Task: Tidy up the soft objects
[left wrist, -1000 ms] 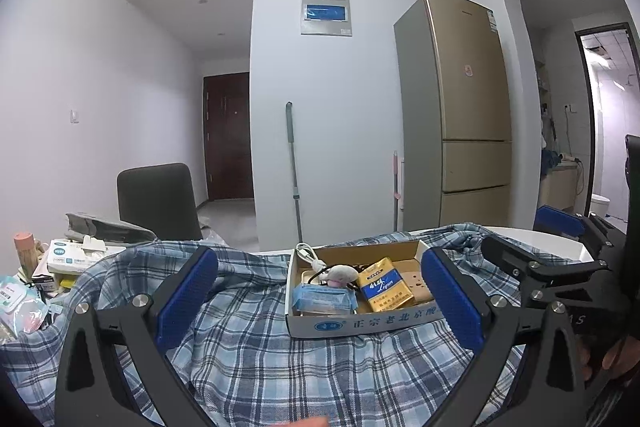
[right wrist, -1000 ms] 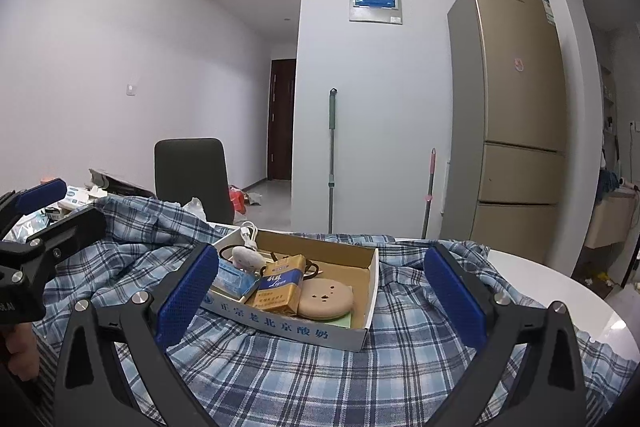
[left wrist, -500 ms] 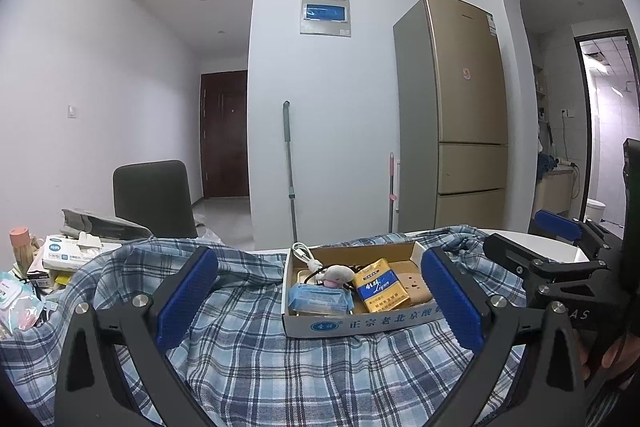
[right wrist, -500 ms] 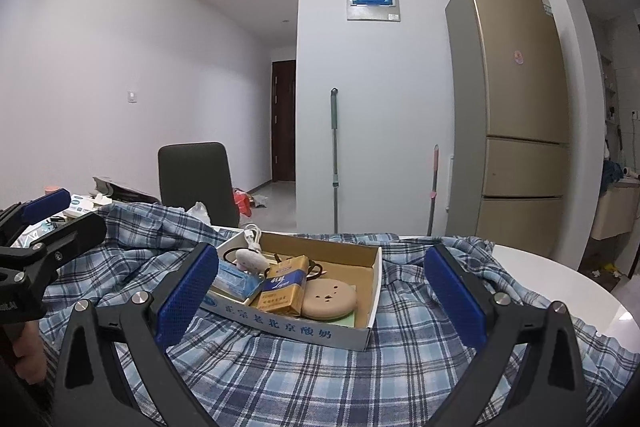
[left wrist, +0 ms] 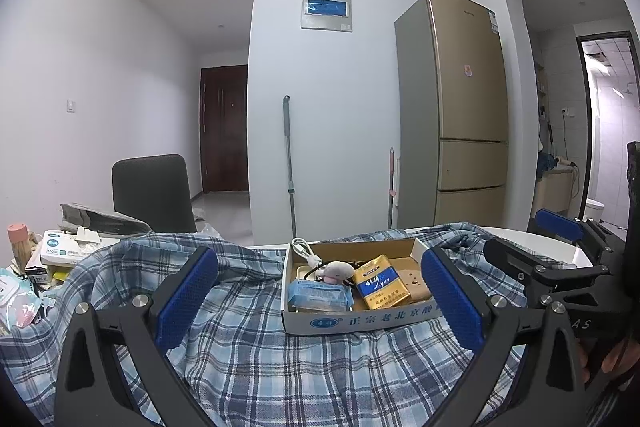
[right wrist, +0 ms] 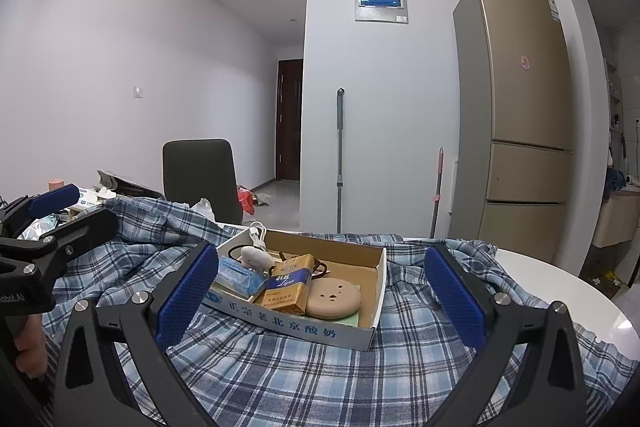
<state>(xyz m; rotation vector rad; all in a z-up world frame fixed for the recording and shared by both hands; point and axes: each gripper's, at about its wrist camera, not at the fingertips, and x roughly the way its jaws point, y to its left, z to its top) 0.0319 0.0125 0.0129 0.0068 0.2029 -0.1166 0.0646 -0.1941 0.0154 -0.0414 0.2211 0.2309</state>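
Note:
A blue plaid shirt lies spread over the table, also in the right wrist view. An open cardboard box sits on it, also in the right wrist view. It holds a blue tissue pack, a small pink plush, a yellow packet and a round tan pad. My left gripper is open and empty above the shirt, in front of the box. My right gripper is open and empty, also facing the box.
Tissue boxes, packets and a bottle crowd the table's left end. A dark chair stands behind the table. A gold fridge and a mop stand at the back wall. The bare white table edge shows at right.
Both grippers have tilted up and drawn back a little, so the box sits lower and closer in both views. Both stay open.

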